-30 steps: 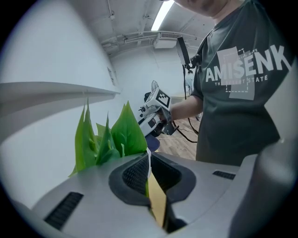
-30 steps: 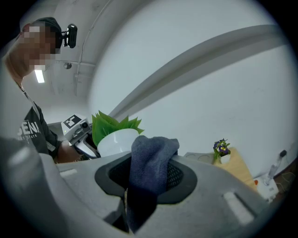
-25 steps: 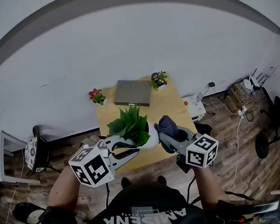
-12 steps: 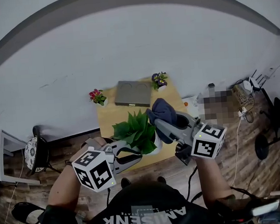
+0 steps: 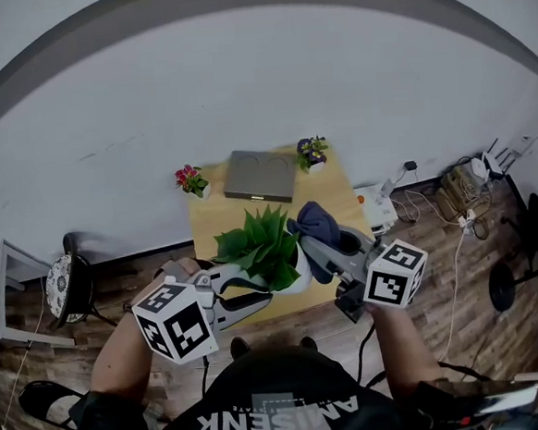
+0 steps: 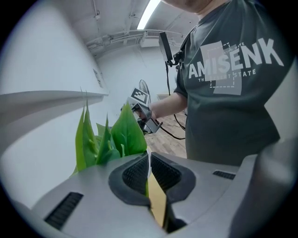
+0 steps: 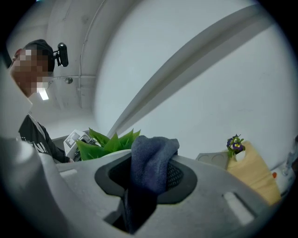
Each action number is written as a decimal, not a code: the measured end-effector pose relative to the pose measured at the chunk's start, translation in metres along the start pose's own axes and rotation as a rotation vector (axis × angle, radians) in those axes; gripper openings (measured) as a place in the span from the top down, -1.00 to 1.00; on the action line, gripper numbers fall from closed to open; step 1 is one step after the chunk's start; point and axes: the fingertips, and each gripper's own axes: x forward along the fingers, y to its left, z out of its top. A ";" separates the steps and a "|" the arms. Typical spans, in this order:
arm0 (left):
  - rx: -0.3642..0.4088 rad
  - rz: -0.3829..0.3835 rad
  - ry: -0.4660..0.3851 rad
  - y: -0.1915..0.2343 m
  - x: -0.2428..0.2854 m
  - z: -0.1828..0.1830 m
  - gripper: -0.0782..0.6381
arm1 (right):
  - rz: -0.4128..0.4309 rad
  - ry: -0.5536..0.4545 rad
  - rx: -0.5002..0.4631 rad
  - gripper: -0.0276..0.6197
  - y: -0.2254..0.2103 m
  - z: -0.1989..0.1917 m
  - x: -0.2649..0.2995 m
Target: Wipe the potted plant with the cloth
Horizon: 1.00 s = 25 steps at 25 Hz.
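Wiping stage: my left tool (image 5: 258,290) pinches a leaf (image 6: 125,132) of the potted plant (image 5: 257,246) at the tabletop's (image 5: 221,213) front edge. My right tool (image 5: 311,249) clamps the cloth (image 5: 318,222) (beside the foliage). Next, I'd stroke that leaf.

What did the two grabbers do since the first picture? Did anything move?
The right gripper, shut on the blue cloth, rose and came in from beside the pot, so the cloth now sits against the upper right leaves of the potted plant. Nothing was picked up or let go. The left gripper stayed pinched on a leaf, and the plant stayed on the wooden table.
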 end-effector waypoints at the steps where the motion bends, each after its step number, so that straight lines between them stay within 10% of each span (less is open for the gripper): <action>1: 0.002 -0.001 0.003 0.000 0.001 0.000 0.74 | 0.005 -0.005 0.014 0.53 -0.002 -0.003 -0.002; 15: 0.015 -0.053 0.012 -0.004 0.007 -0.007 0.73 | -0.067 0.075 0.151 0.53 -0.039 -0.065 -0.019; 25: 0.122 -0.118 -0.007 -0.019 0.004 0.009 0.74 | 0.093 -0.034 0.027 0.53 0.001 0.037 0.000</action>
